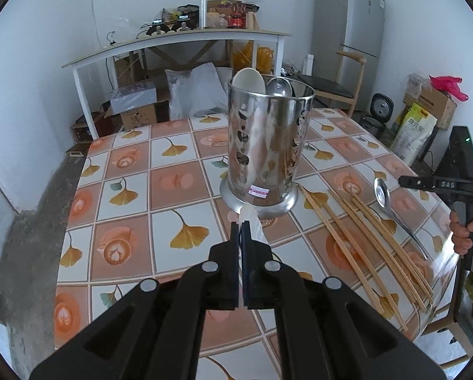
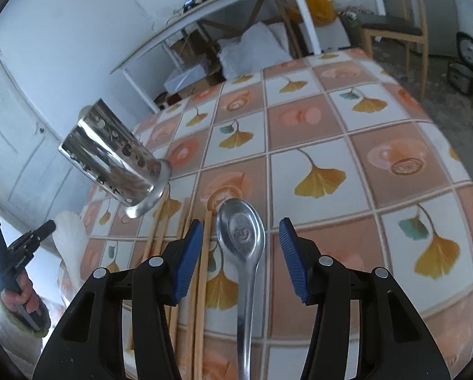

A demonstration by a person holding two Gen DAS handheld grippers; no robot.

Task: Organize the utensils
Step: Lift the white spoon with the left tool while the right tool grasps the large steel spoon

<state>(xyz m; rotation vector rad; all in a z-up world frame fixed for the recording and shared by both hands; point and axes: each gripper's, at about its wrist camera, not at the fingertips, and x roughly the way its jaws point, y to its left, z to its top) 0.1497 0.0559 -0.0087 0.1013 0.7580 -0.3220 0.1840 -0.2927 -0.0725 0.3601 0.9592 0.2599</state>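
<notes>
Fingers on the left gripper (image 1: pixel 240 231) are pinched tight on a white spoon's (image 1: pixel 250 221) handle, lower centre; right gripper (image 2: pixel 241 237) sits half open around the metal spoon (image 2: pixel 241 231) on the table (image 2: pixel 315 120), not gripping. My worry: chopsticks (image 2: pixel 201 285) lie just beside its left pad, so closing might snag one; also the white spoon could clip the steel holder's (image 1: pixel 268 142) rim.

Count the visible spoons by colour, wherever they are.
White spoons: 2
Metal spoons: 2
Total: 4
</notes>
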